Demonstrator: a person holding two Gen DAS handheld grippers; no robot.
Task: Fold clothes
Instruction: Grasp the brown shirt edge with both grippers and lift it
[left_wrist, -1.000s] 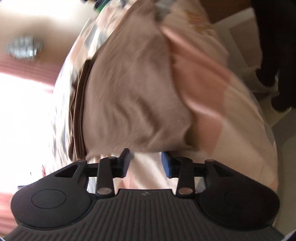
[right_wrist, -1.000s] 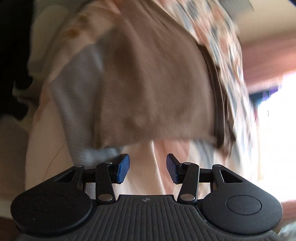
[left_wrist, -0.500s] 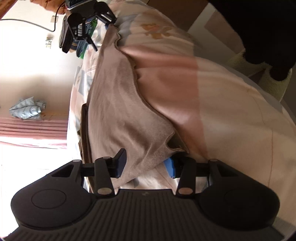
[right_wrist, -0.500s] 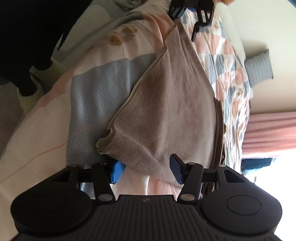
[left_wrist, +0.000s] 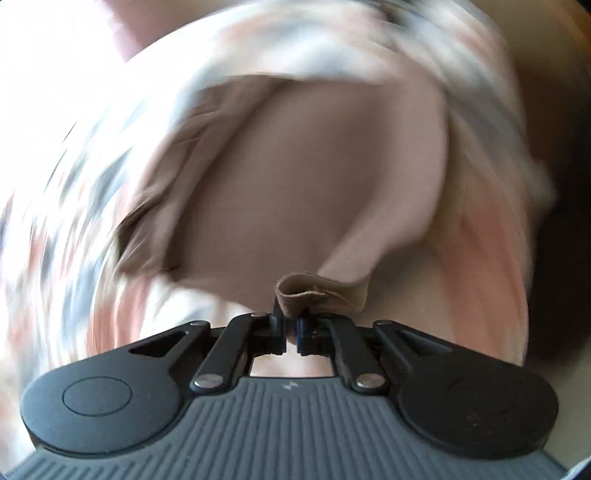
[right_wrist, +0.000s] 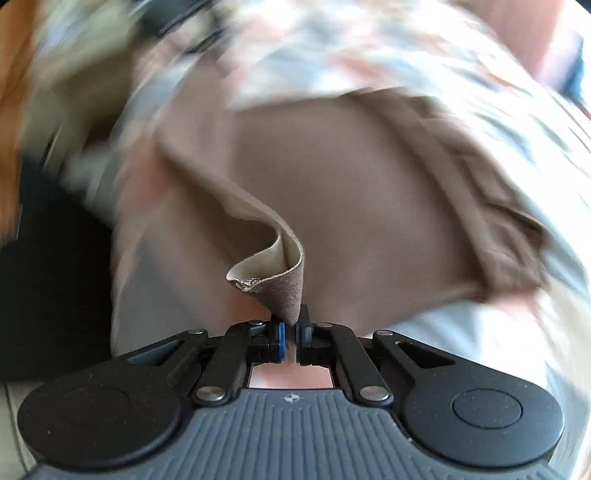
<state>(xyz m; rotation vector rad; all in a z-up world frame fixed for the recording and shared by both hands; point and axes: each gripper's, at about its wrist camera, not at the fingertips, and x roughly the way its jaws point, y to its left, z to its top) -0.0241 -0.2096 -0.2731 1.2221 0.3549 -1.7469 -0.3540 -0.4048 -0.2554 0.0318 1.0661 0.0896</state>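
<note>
A tan-brown garment (left_wrist: 303, 192) lies spread on a bed; both views are heavily motion-blurred. My left gripper (left_wrist: 290, 317) is shut on one near corner of the garment, and that corner curls up just past the blue pads. My right gripper (right_wrist: 291, 321) is shut on the other near corner of the garment (right_wrist: 369, 206), whose edge folds over in a pale loop above the fingers. A darker brown edge of the garment shows along its far side in both views.
The bed cover (left_wrist: 487, 258) under the garment has pink, white and grey-blue patches (right_wrist: 461, 332). A dark shape (right_wrist: 48, 288) sits at the left of the right wrist view. Bright window light washes out the left of the left wrist view.
Both grippers were open around the garment's near corners half a second ago; now both have shut on those corners and are moving fast, with the corners lifted.
</note>
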